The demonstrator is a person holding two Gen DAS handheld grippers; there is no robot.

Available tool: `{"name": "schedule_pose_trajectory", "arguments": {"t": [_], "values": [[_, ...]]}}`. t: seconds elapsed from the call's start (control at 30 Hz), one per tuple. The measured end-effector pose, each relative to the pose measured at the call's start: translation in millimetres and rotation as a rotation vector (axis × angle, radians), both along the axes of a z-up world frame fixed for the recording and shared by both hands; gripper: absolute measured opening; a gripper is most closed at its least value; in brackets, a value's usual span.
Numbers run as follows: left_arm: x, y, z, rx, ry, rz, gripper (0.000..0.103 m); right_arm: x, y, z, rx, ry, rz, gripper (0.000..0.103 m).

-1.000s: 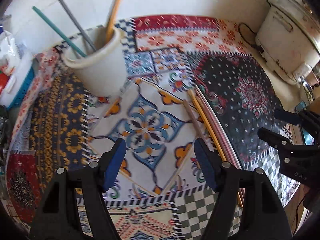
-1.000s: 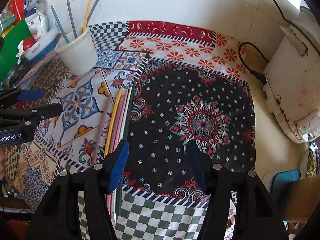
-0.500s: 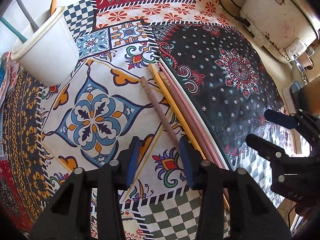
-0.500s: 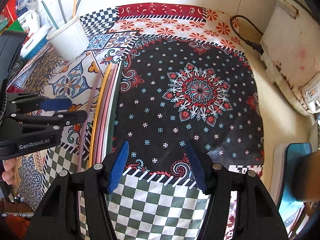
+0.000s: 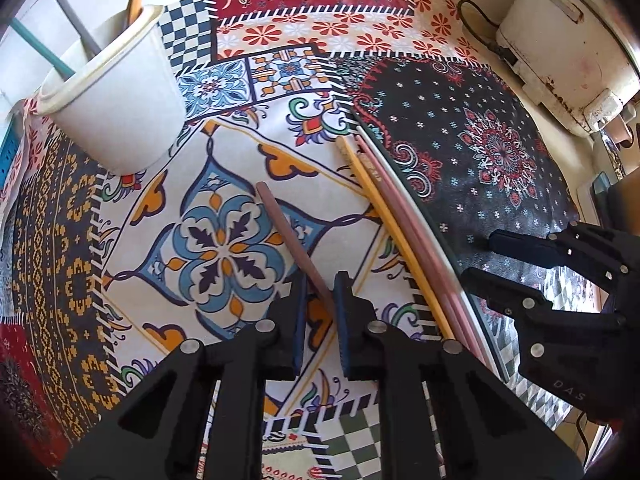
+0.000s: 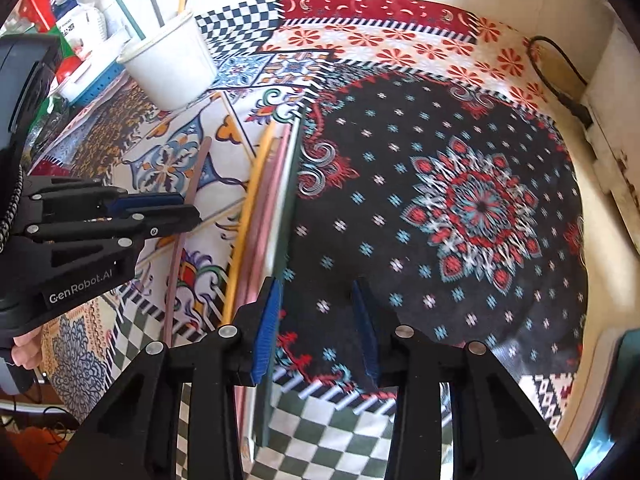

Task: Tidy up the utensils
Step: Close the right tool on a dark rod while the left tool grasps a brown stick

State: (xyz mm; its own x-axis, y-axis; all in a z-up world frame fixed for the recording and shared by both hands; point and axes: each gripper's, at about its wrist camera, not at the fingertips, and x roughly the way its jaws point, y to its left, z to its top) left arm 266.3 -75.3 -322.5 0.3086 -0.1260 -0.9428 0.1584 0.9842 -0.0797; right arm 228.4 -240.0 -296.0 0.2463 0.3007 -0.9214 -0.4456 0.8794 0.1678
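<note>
Mauve chopstick (image 5: 294, 242) (alone) – left claw (image 5: 320, 312) straddling.

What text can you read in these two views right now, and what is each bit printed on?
"GenRobot.AI": white lettering on the body of the left gripper, seen in the right wrist view.
"DAS": faint raised letters on the body of the right gripper, seen in the left wrist view; possibly part of a longer word.
Print on the white packet behind the white cup: too small and blurred to read.
Nothing else is legible.
</note>
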Motion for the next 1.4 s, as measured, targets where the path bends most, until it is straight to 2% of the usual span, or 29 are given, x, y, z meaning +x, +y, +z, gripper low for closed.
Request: {"name": "schedule_pose_trajectory", "arguments": {"t": [0.23,0.3,0.5,0.93,1.03,1.1,1.4], "values": [[-4.3,11.1,0.9,-0.010,0.010,0.016,0.014,7.2,13.2,-2.3,-0.013,-0.021,0.035,0.033],[-5.3,12.2,1.1,-0.019,0.017,0.024,0.014,10.6,12.5,-2.3,-0.030,-0.027,0.029,0.026],[-9.9,14.9,1.4,-0.045,0.034,0.033,0.014,15.7,2.7,-2.7,-0.022,-0.010,0.021,0.024],[1.9,7.9,1.3,-0.101,-0.001,0.045,0.014,38.1,26.9,-3.2,-0.018,-0.056,0.046,0.022],[4.0,5.8,1.3,-0.092,-0.005,0.033,0.013,43.3,33.5,-4.8,-0.034,-0.080,0.046,0.010],[5.5,4.2,0.9,-0.078,-0.008,0.032,0.008,48.3,33.7,-5.5,-0.019,-0.074,0.041,0.006],[20.8,4.9,-1.2,-0.090,0.011,0.073,0.004,61.3,21.6,-2.4,0.068,0.004,-0.022,0.005]]}}
